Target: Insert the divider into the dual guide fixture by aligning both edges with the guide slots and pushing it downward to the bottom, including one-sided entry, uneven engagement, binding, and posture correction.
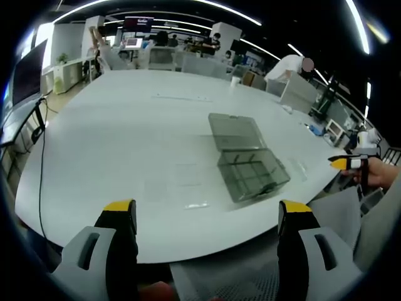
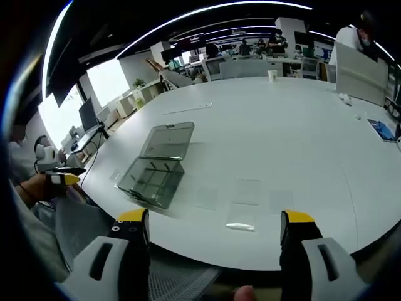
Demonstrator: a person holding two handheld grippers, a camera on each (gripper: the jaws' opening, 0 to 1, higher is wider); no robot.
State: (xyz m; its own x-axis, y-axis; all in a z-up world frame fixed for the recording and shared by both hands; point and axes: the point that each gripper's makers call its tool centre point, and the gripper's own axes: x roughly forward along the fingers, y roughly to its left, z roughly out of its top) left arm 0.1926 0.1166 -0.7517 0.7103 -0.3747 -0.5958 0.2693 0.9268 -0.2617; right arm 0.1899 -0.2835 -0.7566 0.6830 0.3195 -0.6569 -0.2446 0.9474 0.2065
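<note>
An open box (image 2: 155, 164) sits on the table (image 2: 282, 132), flat clear sheets (image 2: 248, 191) lying beside it.

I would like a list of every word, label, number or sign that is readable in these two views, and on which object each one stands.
No text can be read.
The wall screen at the far end of the room carries a line of pale writing, too small and blurred to read.
The blue item on the white table may be printed, too small to tell.
The clear compartment box bears no visible label.
</note>
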